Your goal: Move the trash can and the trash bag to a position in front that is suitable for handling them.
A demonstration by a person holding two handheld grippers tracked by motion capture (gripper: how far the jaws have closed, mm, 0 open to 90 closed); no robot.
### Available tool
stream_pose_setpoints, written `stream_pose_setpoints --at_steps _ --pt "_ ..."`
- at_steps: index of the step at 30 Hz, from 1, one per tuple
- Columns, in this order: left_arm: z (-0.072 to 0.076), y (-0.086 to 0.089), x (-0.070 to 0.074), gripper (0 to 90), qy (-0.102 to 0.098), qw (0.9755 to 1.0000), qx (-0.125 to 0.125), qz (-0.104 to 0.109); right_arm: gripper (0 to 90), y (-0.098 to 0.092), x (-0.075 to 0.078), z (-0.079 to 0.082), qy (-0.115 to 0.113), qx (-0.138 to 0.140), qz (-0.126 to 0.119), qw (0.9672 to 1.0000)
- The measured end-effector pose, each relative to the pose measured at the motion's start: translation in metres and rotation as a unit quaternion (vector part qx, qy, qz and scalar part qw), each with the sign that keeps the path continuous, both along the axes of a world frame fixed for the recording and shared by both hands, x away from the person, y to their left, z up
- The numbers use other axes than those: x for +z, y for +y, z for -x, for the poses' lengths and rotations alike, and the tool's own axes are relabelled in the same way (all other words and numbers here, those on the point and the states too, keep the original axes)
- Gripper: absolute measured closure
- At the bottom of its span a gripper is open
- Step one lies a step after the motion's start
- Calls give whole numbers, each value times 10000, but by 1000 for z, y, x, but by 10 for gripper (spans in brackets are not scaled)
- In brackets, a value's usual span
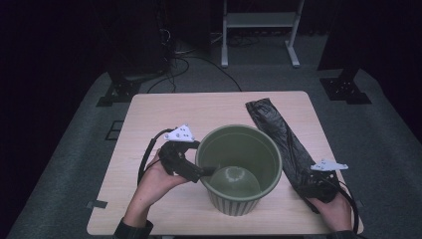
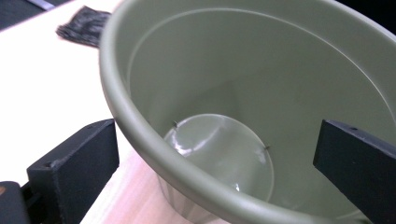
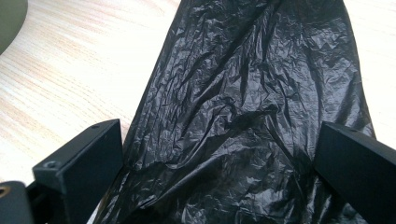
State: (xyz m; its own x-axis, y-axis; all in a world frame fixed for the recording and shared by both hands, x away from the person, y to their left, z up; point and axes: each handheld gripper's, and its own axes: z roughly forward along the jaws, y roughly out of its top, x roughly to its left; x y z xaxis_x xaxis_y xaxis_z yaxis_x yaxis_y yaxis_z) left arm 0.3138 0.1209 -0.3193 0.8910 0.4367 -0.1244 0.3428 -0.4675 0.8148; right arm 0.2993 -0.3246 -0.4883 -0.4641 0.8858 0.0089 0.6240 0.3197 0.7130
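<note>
Two hand-held grippers work at a pale wooden counter (image 1: pixel 149 114); the left gripper (image 1: pixel 203 172) straddles the near-left rim of a green ribbed pot (image 1: pixel 239 169), its jaws spread wide, one outside the wall and one inside, neither pressed against the wall in the left gripper view; the pot's rim runs between them, and its lower wall is cut off at the bottom edge; the right gripper (image 1: pixel 312 191) rests at the near end of a flattened black plastic bag (image 1: pixel 281 137), its jaws wide apart with the crumpled film lying between and beyond them; whether they touch the film is hard to make out; the bag's far end lies beyond the pot.
</note>
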Motion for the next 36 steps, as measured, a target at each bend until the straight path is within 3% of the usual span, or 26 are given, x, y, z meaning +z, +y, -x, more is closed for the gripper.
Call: stream_pose_setpoints --at_steps 11,21,27,31,36 --pt "4 24 13 0 -239 9992 213 245 4 -1 0 1 -3 -9 -2 10000" --pt "12 55 7 0 -359 9972 566 335 4 -1 0 1 -3 -9 -1 10000" --pt "20 78 -10 0 -413 9957 760 333 5 -1 0 2 11 -32 17 10000" --pt "23 87 -21 0 -425 9952 842 274 4 -2 3 2 -6 -170 176 9997" --pt "29 100 -49 0 -384 9947 930 203 4 -5 6 0 20 -201 88 9998"
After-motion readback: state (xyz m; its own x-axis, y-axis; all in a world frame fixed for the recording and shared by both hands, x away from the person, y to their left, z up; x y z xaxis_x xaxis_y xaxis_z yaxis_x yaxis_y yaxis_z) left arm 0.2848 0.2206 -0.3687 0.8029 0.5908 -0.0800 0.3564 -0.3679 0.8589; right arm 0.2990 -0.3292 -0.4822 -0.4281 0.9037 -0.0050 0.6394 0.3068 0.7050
